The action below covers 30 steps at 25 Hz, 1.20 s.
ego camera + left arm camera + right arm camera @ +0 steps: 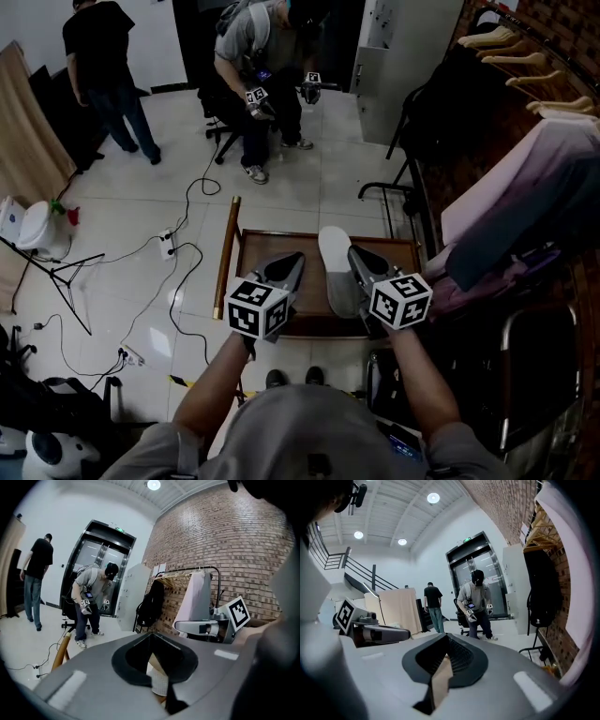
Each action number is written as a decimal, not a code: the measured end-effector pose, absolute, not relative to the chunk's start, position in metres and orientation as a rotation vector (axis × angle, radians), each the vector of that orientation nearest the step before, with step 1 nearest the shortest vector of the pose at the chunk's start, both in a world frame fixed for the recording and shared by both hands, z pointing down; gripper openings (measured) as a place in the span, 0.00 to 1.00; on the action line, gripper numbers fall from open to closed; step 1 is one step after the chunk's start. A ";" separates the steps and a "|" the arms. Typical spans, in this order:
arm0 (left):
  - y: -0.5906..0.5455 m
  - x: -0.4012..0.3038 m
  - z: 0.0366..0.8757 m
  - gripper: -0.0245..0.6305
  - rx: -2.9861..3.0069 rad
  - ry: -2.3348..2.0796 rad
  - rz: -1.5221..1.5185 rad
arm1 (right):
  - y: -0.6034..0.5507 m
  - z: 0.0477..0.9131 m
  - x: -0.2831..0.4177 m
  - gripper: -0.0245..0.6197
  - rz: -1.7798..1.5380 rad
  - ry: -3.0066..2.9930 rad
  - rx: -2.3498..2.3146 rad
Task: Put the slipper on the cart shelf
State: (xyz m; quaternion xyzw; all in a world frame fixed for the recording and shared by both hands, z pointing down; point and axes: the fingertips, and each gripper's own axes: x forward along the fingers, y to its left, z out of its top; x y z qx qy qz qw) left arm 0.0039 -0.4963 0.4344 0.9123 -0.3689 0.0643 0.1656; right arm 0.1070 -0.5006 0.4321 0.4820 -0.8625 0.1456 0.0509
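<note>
White slipper (335,267) lies lengthwise on the wooden shelf (398,253), between my two grippers. Its far end reaches the shelf's far rim and seems to overlap it.

Left gripper (296,257): fingers pressed together, nothing held, just beside the slipper's left edge.

Right gripper (354,250): fingers pressed together too, hard against the slipper's right edge. Its own view shows only a tan strip in the slot between the pads. That may be shelf wood seen through the slot, or the slipper's edge caught there; I cannot settle which.

Risks, my judgement:
1. If the right pads do hold a bit of the edge, drawing the gripper away would drag the slipper off the shelf. Cause: retreating without opening first.
2. Both grippers flank the slipper closely. A sideways drift on retreat could knock it askew or shove it toward the far rim, where it has no margin and could tip onto the floor (281,187).
3. Placement reads as nearly done, but it is safe only if the slipper sits flat inside the rim.
</note>
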 end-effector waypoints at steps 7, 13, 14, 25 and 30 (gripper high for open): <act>-0.495 0.001 0.427 0.05 2.619 -1.052 0.178 | -0.492 0.415 0.093 0.04 0.356 -2.665 1.428; -0.494 0.002 0.422 0.05 2.626 -1.057 0.167 | -0.490 0.408 0.086 0.04 0.340 -2.688 1.405; -0.494 0.002 0.422 0.05 2.626 -1.058 0.167 | -0.490 0.408 0.086 0.04 0.338 -2.691 1.402; -0.493 0.004 0.421 0.05 2.625 -1.066 0.158 | -0.489 0.405 0.083 0.04 0.337 -2.712 1.381; -0.494 0.003 0.421 0.05 2.617 -1.065 0.157 | -0.489 0.405 0.083 0.04 0.350 -2.717 1.377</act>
